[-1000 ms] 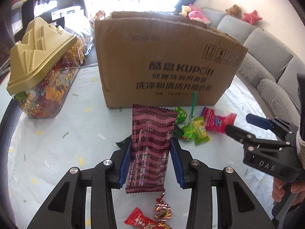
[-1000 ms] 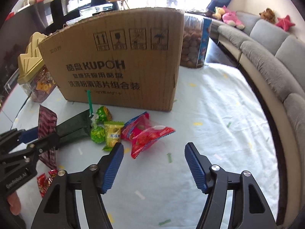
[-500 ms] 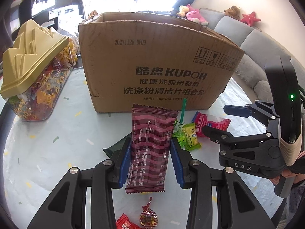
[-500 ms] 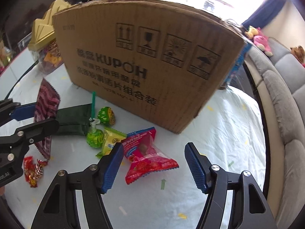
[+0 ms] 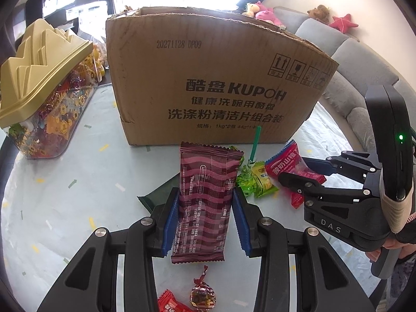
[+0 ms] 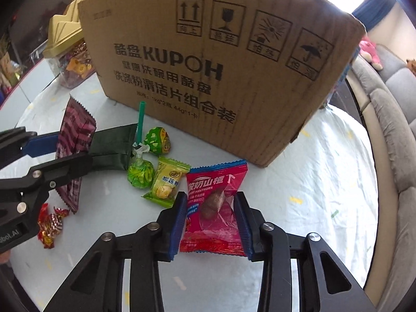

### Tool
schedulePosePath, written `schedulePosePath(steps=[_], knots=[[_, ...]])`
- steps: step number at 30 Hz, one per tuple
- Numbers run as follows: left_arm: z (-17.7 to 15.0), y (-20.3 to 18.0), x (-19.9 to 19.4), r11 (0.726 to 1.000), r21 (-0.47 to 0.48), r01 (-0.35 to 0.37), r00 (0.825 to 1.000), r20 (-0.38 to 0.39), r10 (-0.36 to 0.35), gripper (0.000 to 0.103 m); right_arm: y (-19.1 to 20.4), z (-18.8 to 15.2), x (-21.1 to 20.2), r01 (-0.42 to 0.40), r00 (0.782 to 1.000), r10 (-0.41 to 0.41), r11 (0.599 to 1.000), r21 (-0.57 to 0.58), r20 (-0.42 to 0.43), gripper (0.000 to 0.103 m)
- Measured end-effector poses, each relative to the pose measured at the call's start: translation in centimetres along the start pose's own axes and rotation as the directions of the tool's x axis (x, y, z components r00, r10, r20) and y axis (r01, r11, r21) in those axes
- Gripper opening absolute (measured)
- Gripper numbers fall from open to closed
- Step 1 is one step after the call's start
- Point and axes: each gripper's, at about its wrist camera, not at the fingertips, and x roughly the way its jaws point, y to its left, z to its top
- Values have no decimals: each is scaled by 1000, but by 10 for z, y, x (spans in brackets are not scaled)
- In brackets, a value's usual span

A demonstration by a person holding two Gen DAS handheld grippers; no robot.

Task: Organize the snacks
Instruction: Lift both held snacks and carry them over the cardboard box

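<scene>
1. Left wrist view: my left gripper (image 5: 205,221) holds the maroon wafer pack (image 5: 205,202), blue pads pressed on both its long edges, pack lifted over the table (image 5: 65,195). Cardboard box (image 5: 208,83) stands just behind. My right gripper (image 5: 299,174) sits at right, over the red hawthorn packet (image 5: 286,163).

2. Right wrist view: my right gripper (image 6: 212,221) is closing, jaws narrow, red hawthorn packet (image 6: 213,208) between the pads on the table (image 6: 312,195). Yellow durian candy (image 6: 166,182) lies just beside it; green lollipop (image 6: 139,173) further left.
</scene>
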Motion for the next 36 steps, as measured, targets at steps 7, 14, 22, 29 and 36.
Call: schedulePosePath(steps=[7,14,22,29,36], knots=[[-1,1,-12,1000,2,-6,1000,30,6,39,-14,-10,-19,16,999,-19,998,61,47,31],[3,-4,-34,1000,14,7,997,81,-8,39,-18,-19,-59,19,990,-33,994,105,138,31],[30,-10,-74,998,66,8,979,201,-21,39,-21,-11,-118,21,949,-71,986,163,308,31],[72,-8,-99,995,98,-23,956,293,-7,39,-20,21,-147,9,906,-83,984,178,414,31],[113,-8,-109,993,108,-40,942,336,2,39,-27,59,-158,-18,882,-77,981,195,466,31]])
